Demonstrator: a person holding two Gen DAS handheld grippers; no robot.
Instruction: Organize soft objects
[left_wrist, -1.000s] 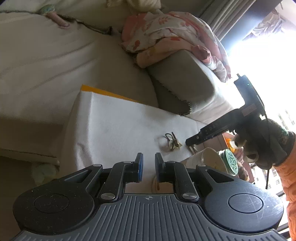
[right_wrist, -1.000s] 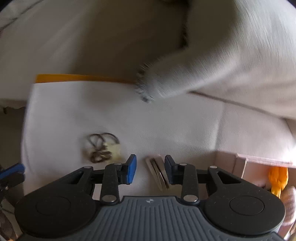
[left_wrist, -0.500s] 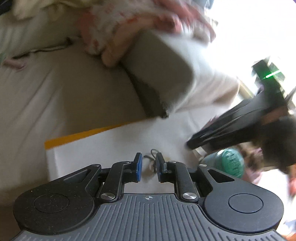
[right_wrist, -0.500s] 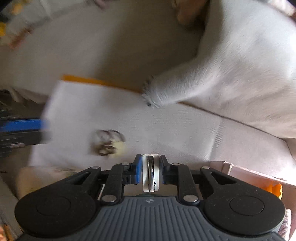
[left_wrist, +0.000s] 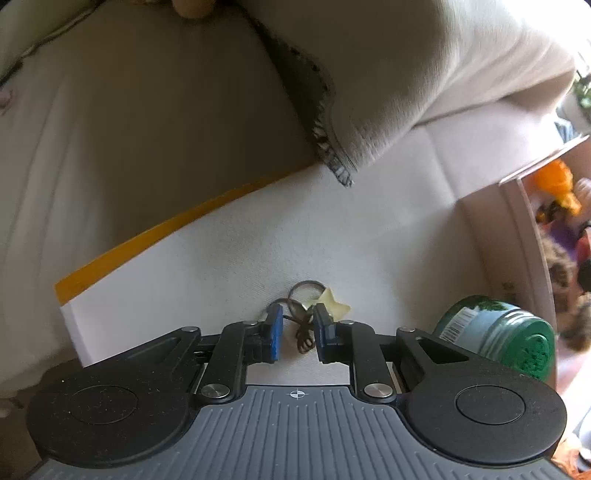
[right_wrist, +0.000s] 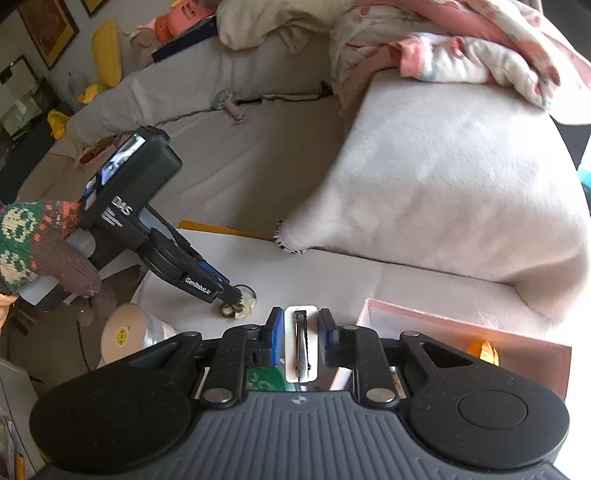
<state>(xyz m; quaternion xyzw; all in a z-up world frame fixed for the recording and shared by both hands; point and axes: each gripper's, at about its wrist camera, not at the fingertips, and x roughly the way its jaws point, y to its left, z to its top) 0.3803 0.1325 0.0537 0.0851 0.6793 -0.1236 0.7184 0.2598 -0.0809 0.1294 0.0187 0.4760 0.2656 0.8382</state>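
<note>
A bunch of brown hair ties with a pale yellow star charm (left_wrist: 325, 304) lies on the white board (left_wrist: 229, 273). My left gripper (left_wrist: 297, 326) is open, its blue pads on either side of the ties, low over the board. It also shows in the right wrist view (right_wrist: 229, 293), tips at the hair ties (right_wrist: 238, 308). My right gripper (right_wrist: 301, 332) is shut on a white card with a dark hair clip (right_wrist: 301, 343), held above the board's near edge.
A grey cushion (right_wrist: 443, 177) rests on the sofa behind the board, with pink floral cloth (right_wrist: 461, 48) on top. A pink box (right_wrist: 461, 332) with toys stands right. A green jar (left_wrist: 502, 336) and a tape roll (right_wrist: 123, 334) sit by the board.
My left gripper has come down to the hair ties and now straddles them. My right gripper closed on the white clip card and lifted it up and back.
</note>
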